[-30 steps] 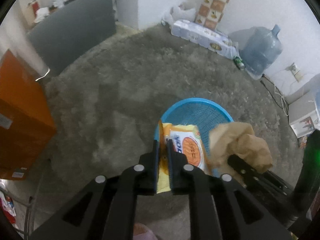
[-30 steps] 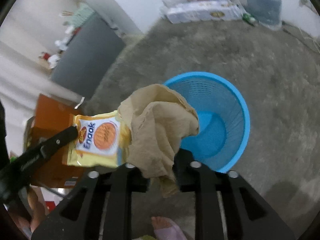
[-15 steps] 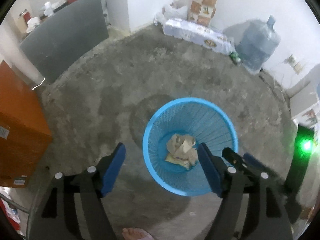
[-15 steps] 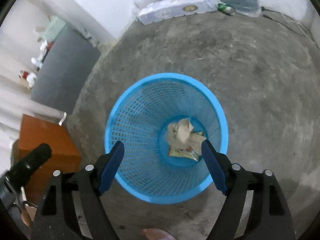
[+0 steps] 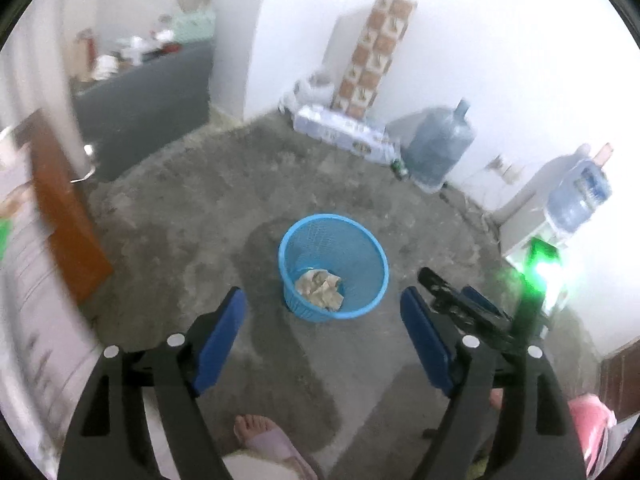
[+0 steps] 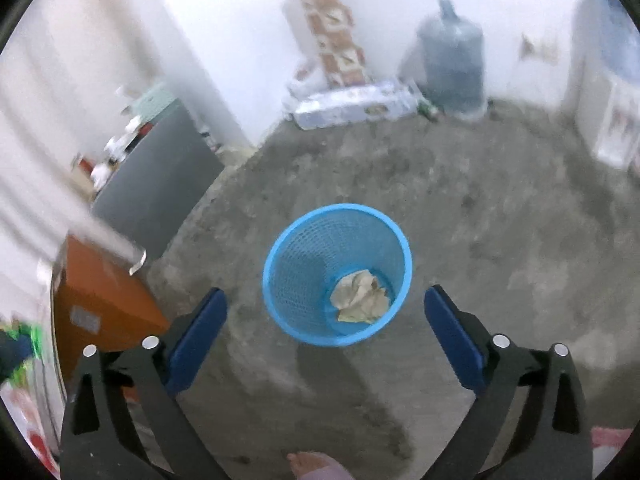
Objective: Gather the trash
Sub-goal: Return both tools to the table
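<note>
Taking the blue basket (image 5: 334, 268) as the landmark and going from left to right: to the left of the basket the left gripper (image 5: 322, 334) is hanging above the floor with its jaws spread wide and nothing between them. The trash (image 5: 319, 285), a crumpled brownish paper with some wrapper under it, is lying at the bottom of the basket. To the right of the basket the right gripper (image 6: 325, 324) is hanging with its jaws released and empty too. The drop seems done, so I think the step in hand is looking for more trash; to do it well, the person should keep both jaws apart and sweep the cameras slowly over the floor around the basket. Both views are blurring, so small scraps far from the basket are hard to make out. The mesh wall is hiding part of the trash, and I cannot tell how many pieces are there.
</note>
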Demonstrator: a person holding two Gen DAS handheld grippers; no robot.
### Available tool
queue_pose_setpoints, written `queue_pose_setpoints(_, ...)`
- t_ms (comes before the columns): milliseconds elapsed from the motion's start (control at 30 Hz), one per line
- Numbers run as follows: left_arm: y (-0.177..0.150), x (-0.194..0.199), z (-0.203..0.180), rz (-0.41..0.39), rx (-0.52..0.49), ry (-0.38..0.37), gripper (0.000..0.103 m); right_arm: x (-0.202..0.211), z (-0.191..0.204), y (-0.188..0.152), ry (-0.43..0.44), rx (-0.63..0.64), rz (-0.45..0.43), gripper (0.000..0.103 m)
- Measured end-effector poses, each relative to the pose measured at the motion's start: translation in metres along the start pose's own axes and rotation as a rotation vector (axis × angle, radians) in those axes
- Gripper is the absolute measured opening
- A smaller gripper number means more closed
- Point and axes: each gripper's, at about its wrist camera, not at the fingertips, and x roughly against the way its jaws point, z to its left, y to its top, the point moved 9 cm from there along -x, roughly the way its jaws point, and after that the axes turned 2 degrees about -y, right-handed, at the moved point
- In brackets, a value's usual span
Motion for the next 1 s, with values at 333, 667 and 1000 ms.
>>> queue_pose_setpoints(333,-0.138,0.206,0.116,-0.239,0.170,0.198,0.096,0.086,0.140,-0.056,0.347,0.332,0.005,0.095)
queue_pose_setpoints(667,-0.225,0.306,0.247,-0.363,0.378,0.423,0.097,0.113,0.261,-0.130,0.567,0.552,0.204,0.095)
queue_pose_setpoints(1000,-0.217,0.284,0.372,-0.290,0.561,0.226,0.097,0.135,0.311,-0.175,0.608,0.617,0.274,0.095)
